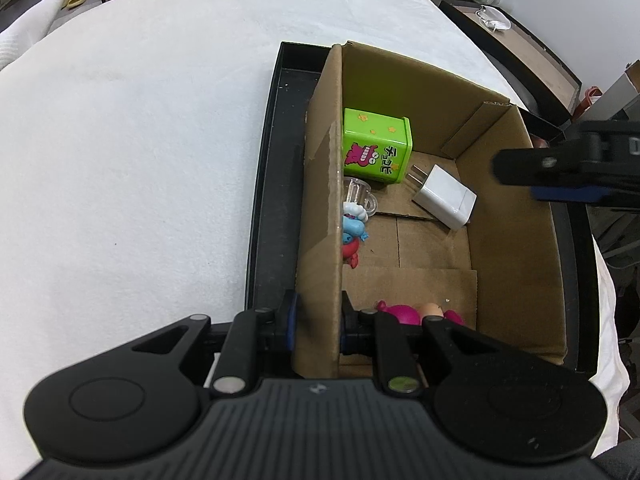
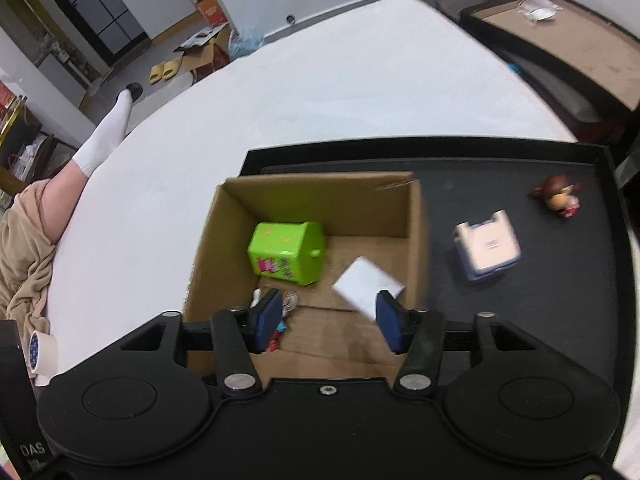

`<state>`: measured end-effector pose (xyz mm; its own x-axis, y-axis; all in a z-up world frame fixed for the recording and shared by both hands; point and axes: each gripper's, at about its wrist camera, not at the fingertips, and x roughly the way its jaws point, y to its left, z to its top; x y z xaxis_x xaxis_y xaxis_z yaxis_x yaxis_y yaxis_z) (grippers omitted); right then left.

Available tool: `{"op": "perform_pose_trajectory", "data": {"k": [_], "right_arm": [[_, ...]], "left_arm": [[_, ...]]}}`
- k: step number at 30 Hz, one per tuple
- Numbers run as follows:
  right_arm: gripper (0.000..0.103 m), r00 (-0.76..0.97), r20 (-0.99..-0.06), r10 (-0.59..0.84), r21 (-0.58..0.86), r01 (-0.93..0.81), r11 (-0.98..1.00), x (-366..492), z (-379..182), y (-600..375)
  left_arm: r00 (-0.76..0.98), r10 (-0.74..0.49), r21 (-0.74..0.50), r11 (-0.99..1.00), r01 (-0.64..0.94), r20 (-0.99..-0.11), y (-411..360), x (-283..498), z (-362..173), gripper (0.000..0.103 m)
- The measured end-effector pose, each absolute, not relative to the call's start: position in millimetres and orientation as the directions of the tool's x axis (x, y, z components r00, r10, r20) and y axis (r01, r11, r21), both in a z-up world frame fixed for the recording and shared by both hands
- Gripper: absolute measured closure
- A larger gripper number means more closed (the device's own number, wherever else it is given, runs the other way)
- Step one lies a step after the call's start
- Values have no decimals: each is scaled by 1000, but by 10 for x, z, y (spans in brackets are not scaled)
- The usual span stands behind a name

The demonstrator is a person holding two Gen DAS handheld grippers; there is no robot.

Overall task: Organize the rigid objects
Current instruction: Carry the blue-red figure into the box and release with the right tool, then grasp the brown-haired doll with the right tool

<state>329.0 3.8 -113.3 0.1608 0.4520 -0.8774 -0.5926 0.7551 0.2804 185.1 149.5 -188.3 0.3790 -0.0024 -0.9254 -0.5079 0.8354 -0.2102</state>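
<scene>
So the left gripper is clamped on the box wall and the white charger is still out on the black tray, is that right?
Not quite. The left gripper does clamp the cardboard box wall, but the white charger lies inside the box, not on the black tray. The left wrist view shows it.

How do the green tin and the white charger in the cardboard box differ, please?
The green tin is bright, printed with a cartoon and stars; the white charger is plain. The tin lies against the left wall of the cardboard box; the charger lies nearer the right wall. The charger has metal prongs; the tin has none. Both are boxy and lie on the box floor.
</scene>
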Motion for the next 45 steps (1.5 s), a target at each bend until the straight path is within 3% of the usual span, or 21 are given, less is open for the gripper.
{"op": "perform_pose_trajectory", "data": {"k": [3, 6, 20, 25, 45], "right_arm": [[49, 145, -859, 491, 326, -584, 743, 3369, -1103, -91], [43, 200, -867, 457, 267, -587, 764, 3425, -1055, -180], [41, 242, -875, 420, 244, -527, 814, 3866, -1168, -710], [25, 255, -869, 424, 249, -514, 821, 3965, -1218, -803], [17, 279, -883, 379, 240, -424, 873, 4837, -1492, -974]], "left_arm": [[374, 10, -196, 838, -510, -927, 1473, 1859, -1876, 86], [373, 11, -197, 835, -514, -928, 1480, 1856, -1877, 86], [360, 32, -173, 835, -523, -933, 1441, 1877, -1873, 86], [349, 35, -164, 836, -523, -936, 1423, 1896, -1888, 87], [310, 53, -129, 833, -538, -949, 1395, 1983, -1963, 87]]}}
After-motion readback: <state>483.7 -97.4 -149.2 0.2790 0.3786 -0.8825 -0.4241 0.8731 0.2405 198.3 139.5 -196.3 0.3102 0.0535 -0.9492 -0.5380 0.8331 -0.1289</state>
